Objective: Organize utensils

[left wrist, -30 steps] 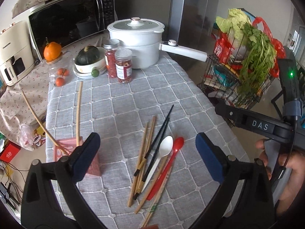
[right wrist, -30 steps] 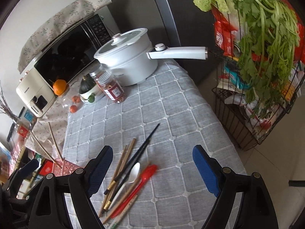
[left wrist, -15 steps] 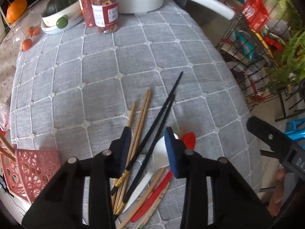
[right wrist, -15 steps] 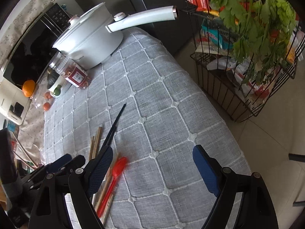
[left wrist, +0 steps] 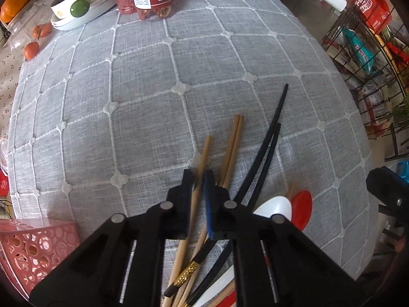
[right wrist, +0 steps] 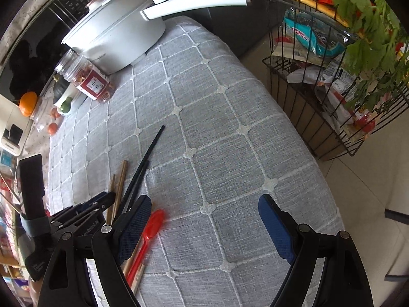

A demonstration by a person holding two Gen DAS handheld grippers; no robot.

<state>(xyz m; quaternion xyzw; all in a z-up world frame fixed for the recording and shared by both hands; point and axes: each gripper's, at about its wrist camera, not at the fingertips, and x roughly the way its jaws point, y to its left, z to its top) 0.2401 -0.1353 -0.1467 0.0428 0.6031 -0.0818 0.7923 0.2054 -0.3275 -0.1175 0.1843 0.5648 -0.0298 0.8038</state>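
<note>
- The wooden chopstick [left wrist: 202,158] lies in the utensil pile on the grey-clothed table [left wrist: 143,97], beside black chopsticks [left wrist: 268,143].
- Your left hand-held gripper [left wrist: 199,179] is clamped on that wooden chopstick.
- Your right hand-held gripper [right wrist: 204,220] stands wide apart, holding nothing, beside the red spoon [right wrist: 150,227].
- A pink basket [left wrist: 33,250] sits at the table's near left.

Grey tablecloth [left wrist: 143,107] (white grid), red spoon [right wrist: 150,232].

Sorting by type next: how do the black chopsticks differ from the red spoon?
The black chopsticks are thin, dark tapered sticks, a pair; the red spoon is single, bright, with a broad bowl. The chopsticks reach farther up the cloth than the spoon. Both lie flat in the same pile, ungripped.
</note>
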